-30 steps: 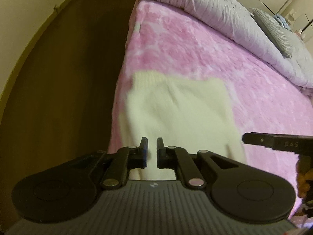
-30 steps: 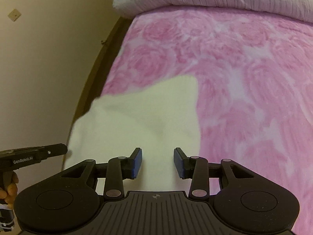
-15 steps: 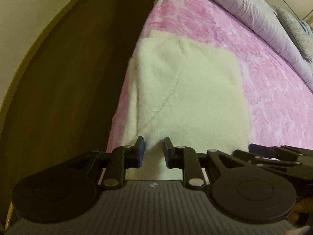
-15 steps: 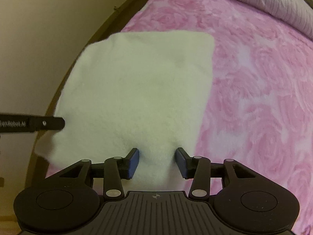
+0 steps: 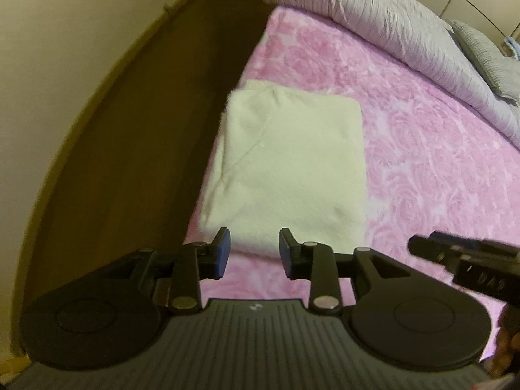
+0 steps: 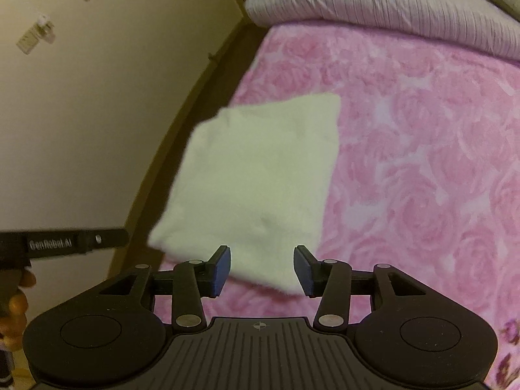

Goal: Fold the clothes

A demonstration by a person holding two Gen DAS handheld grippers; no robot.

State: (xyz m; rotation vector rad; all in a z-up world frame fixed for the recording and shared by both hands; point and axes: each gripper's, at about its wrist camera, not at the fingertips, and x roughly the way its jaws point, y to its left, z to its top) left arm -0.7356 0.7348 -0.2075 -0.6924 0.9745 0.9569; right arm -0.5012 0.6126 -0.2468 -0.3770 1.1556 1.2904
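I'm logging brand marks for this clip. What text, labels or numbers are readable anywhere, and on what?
"GenRobot.AI": white print on the side of the black left gripper, seen in the right wrist view.
Nothing else is readable; the cream folded fleece garment and pink rose-patterned blanket show no text.

My left gripper (image 5: 254, 249) hangs just short of the near edge of the folded cream garment (image 5: 289, 165), its jaws spread apart and holding nothing. My right gripper (image 6: 262, 268) hovers over the same near edge, jaws gaping wider and equally empty. Each gripper pokes into the edge of the other's view, a gloved hand (image 6: 16, 295) behind the left one.
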